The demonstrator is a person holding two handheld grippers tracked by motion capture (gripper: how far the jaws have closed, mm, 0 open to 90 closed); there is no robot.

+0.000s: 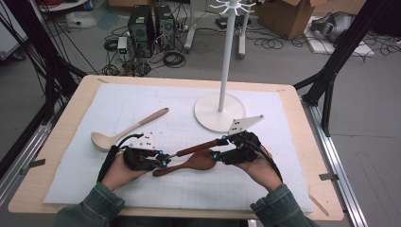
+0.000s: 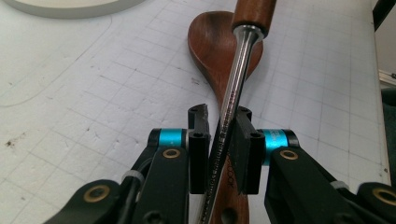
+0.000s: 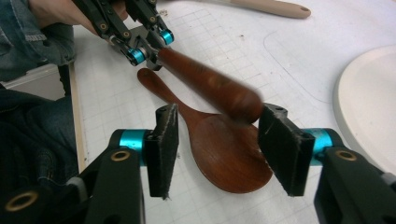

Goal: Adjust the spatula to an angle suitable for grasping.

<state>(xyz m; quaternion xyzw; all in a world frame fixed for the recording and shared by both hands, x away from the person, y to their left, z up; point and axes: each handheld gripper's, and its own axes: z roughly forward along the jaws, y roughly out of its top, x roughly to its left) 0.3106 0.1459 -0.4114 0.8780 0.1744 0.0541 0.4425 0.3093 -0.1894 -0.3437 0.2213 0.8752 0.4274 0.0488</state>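
A utensil with a steel shaft [image 2: 229,100] and a red-brown wooden handle [image 1: 197,147] hangs just above the mat. My left gripper [image 1: 165,159] [image 2: 219,114] is shut on the shaft; the working end is hidden behind the jaws. My right gripper [image 1: 218,146] [image 3: 220,114] is open, and the handle's rounded end [image 3: 233,100] sits between its jaws, close to the right pad. A dark wooden spoon [image 1: 189,164] [image 3: 224,154] lies flat on the mat beneath both grippers, bowl toward the right gripper. The left gripper [image 3: 145,46] also appears far off in the right gripper view.
A pale wooden spoon [image 1: 125,131] lies on the white gridded mat [image 1: 142,101] to the back left. A white hanging stand [image 1: 226,56] rises from its round base [image 1: 208,116] behind the right gripper. The wooden table edge [image 1: 317,156] lies to the right.
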